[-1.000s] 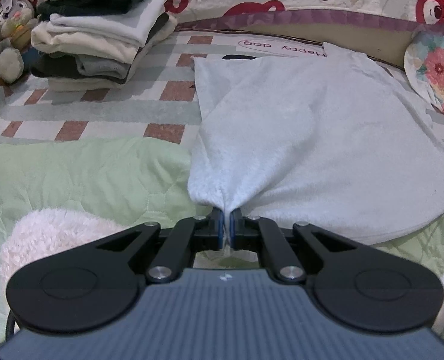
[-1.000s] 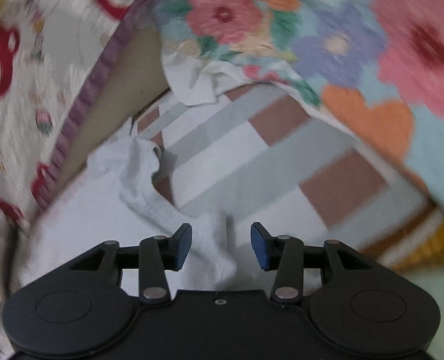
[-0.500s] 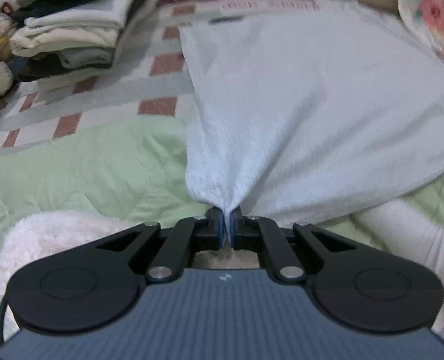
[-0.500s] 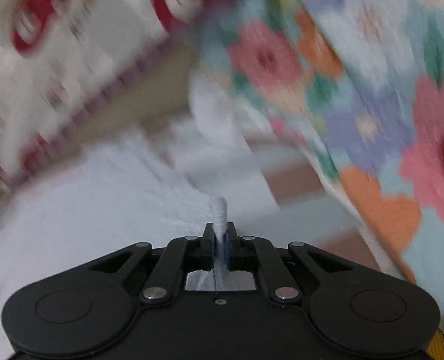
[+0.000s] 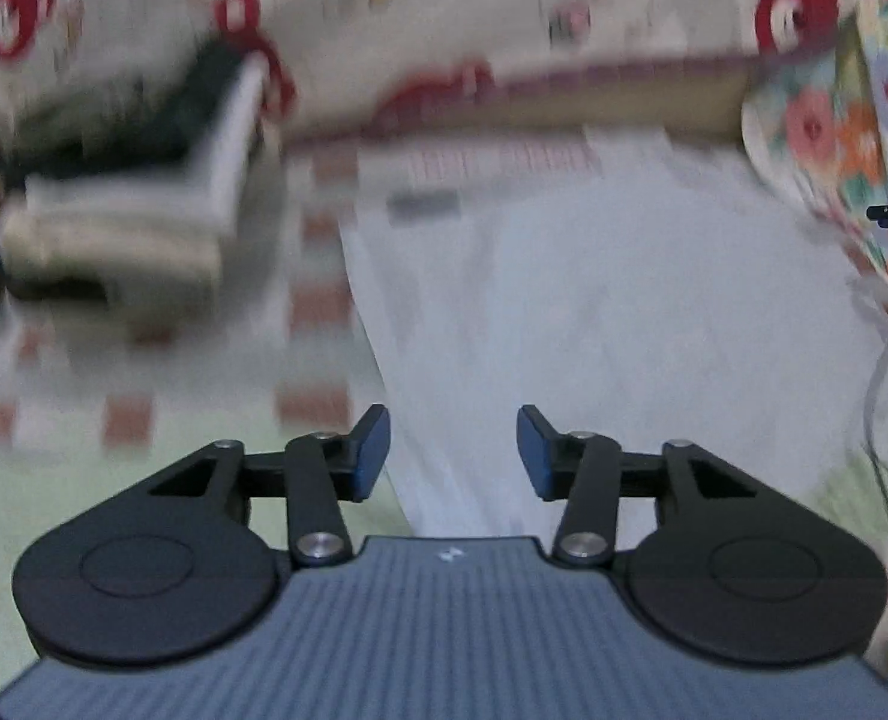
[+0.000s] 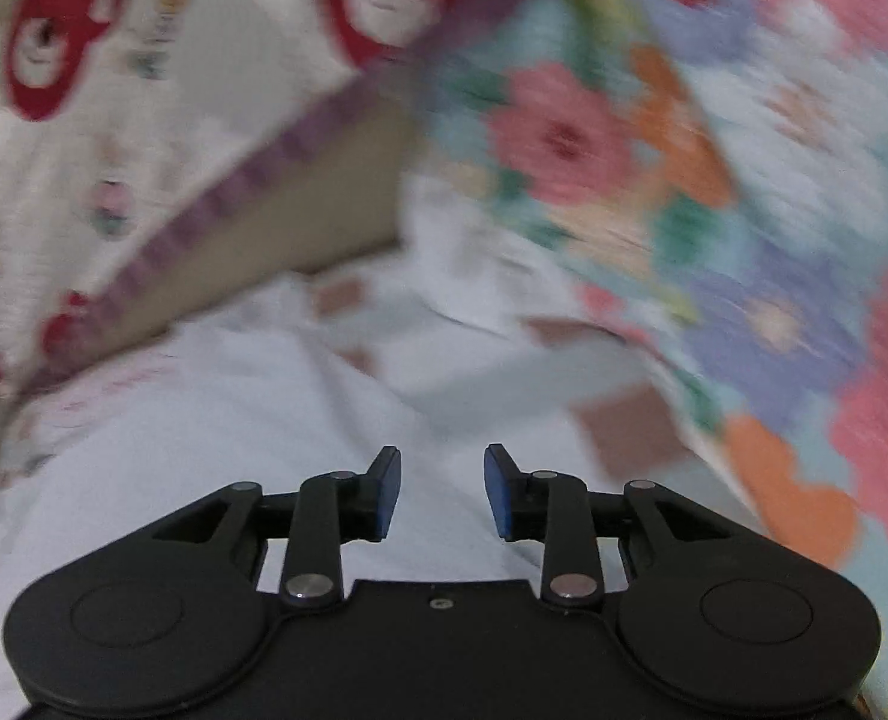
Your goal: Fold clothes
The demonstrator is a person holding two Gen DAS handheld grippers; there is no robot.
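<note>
The left gripper point(image 5: 453, 447) has its blue-padded fingers point(image 5: 371, 444) spread and opening wider, with nothing pinched; the white fleecy garment point(image 5: 594, 312) lies below and beyond the gap, clear of the pads. The right gripper point(image 6: 442, 492) is the same: fingers point(image 6: 387, 495) apart and opening, no cloth between them, the garment point(image 6: 204, 432) spread flat beneath.

The garment rests on the bed, partly on a checked sheet point(image 5: 318, 300) of brown and grey squares and partly over a pale green quilt point(image 5: 36, 492) at the near edge. Its left edge runs straight away from the left gripper toward the headboard side.

Further out, a stack of folded clothes point(image 5: 132, 228) sits to the left, and a flowered blanket point(image 6: 714, 192) rises on the right. A bear-print cover point(image 5: 414, 12) backs the scene. Both views are blurred.

The cloth looks soft, light and limp, thick enough to hold a fold but liable to sag and bunch when lifted by one point. It is probably best taken at two corners or along an edge, with both grippers well apart, so that it hangs flat.
</note>
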